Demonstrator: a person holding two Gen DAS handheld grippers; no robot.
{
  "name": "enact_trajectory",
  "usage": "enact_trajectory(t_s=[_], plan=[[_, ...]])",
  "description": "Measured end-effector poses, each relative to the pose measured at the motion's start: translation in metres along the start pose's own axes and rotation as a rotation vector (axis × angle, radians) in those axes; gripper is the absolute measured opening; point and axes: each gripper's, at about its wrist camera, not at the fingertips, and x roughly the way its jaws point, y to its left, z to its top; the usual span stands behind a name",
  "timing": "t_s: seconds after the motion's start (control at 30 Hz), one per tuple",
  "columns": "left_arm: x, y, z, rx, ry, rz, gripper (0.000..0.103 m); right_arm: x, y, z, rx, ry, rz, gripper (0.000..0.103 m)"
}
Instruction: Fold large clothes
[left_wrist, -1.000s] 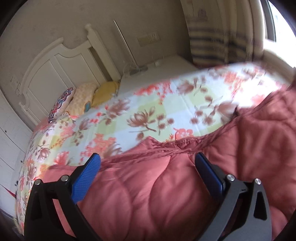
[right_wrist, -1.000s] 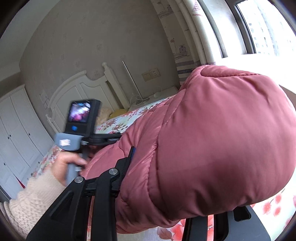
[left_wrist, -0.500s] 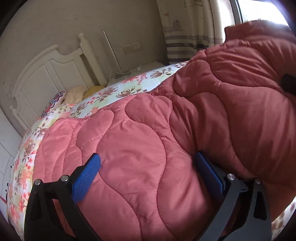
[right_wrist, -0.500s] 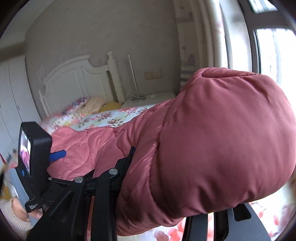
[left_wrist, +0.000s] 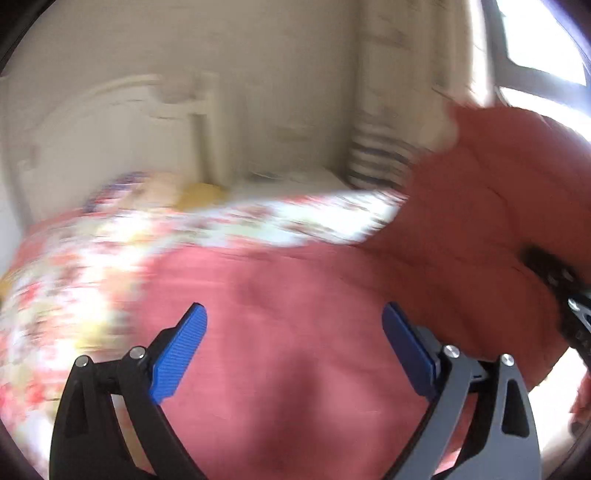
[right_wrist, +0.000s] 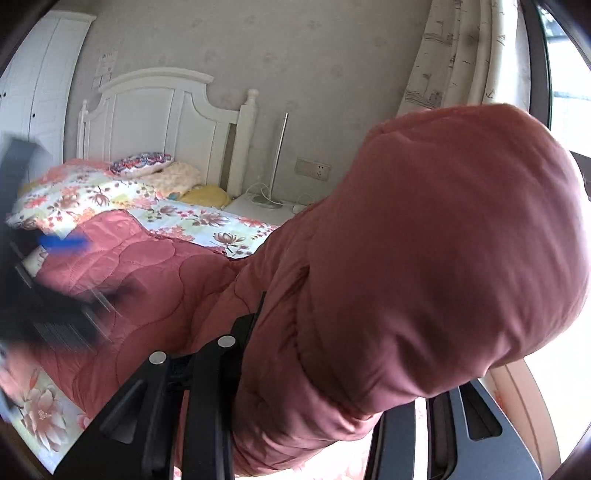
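Note:
A pink quilted padded coat (left_wrist: 295, 369) lies spread over the floral bed (right_wrist: 207, 218). My left gripper (left_wrist: 291, 310) hovers over the coat's body, open, its blue pads (left_wrist: 181, 347) wide apart and pressing nothing; this view is motion-blurred. In the right wrist view it shows as a dark blur, the left gripper (right_wrist: 55, 288), at the left edge. My right gripper (right_wrist: 332, 325) is shut on a thick puffed bunch of the coat (right_wrist: 443, 240), held up off the bed; the fabric hides its fingertips. The right gripper (left_wrist: 565, 295) also shows at the right edge of the left wrist view.
A white headboard (right_wrist: 159, 110) with pillows (right_wrist: 144, 164) stands at the far end of the bed. Beside it is a white nightstand (right_wrist: 258, 206) with a thin lamp pole (right_wrist: 279, 155) and cables. Curtains (right_wrist: 454, 55) and a bright window (left_wrist: 543, 44) are on the right, a white wardrobe (right_wrist: 40, 81) on the left.
My left gripper has swept fast across the coat, staying open. The right gripper has rolled and risen a little, with the same bunch of coat still in it.

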Motion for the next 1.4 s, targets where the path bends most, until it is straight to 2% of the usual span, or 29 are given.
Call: enact_trajectory(t_s=[0.07,0.13,0.23,0.3,0.37,0.47,0.57,0.63,0.67,0.73,0.8,0.9,0.97,1.03,1.13,1.3,1.4], plan=[[0.009,0.043,-0.007,-0.063,0.04,0.129,0.096,0.002,0.004,0.002,-0.023,0.007,-0.017,0.039],[0.023,0.071,-0.018,-0.118,0.106,0.172,0.095,-0.001,0.012,0.004,-0.052,0.016,-0.039,0.039],[0.042,0.086,-0.038,-0.153,0.166,0.145,0.095,-0.007,0.035,0.01,-0.147,0.024,-0.085,0.039],[0.049,0.084,-0.045,-0.17,0.168,0.103,0.094,-0.008,0.057,0.017,-0.227,0.028,-0.118,0.04],[0.052,0.082,-0.048,-0.177,0.16,0.095,0.094,-0.006,0.086,0.024,-0.336,0.025,-0.147,0.04],[0.06,0.094,-0.051,-0.238,0.161,0.023,0.094,0.0,0.135,0.023,-0.489,0.023,-0.145,0.04],[0.054,0.12,-0.058,-0.336,0.154,-0.048,0.094,0.01,0.186,0.005,-0.659,0.012,-0.114,0.043],[0.041,0.137,-0.062,-0.369,0.135,-0.015,0.094,0.018,0.222,-0.021,-0.819,0.015,-0.094,0.048],[0.034,0.147,-0.064,-0.377,0.128,0.01,0.094,0.019,0.236,-0.038,-0.897,-0.027,-0.108,0.048],[0.027,0.163,-0.066,-0.397,0.126,0.034,0.094,0.019,0.245,-0.053,-0.963,-0.076,-0.137,0.052],[0.02,0.18,-0.067,-0.432,0.124,0.076,0.093,0.018,0.242,-0.059,-0.965,-0.114,-0.132,0.052],[0.011,0.194,-0.058,-0.459,0.097,0.081,0.093,0.011,0.23,-0.062,-0.924,-0.172,-0.104,0.052],[0.016,0.19,-0.05,-0.44,0.111,0.072,0.094,0.002,0.214,-0.06,-0.841,-0.213,-0.061,0.052],[0.031,0.176,-0.049,-0.395,0.162,0.058,0.094,-0.004,0.2,-0.058,-0.776,-0.245,-0.034,0.052],[0.048,0.163,-0.059,-0.405,0.193,0.043,0.093,-0.016,0.176,-0.059,-0.68,-0.303,0.001,0.05],[0.056,0.15,-0.052,-0.383,0.163,0.073,0.093,-0.032,0.156,-0.07,-0.718,-0.394,0.019,0.048],[0.062,0.15,-0.049,-0.386,0.166,0.064,0.093,-0.053,0.149,-0.077,-0.733,-0.455,0.036,0.048]])
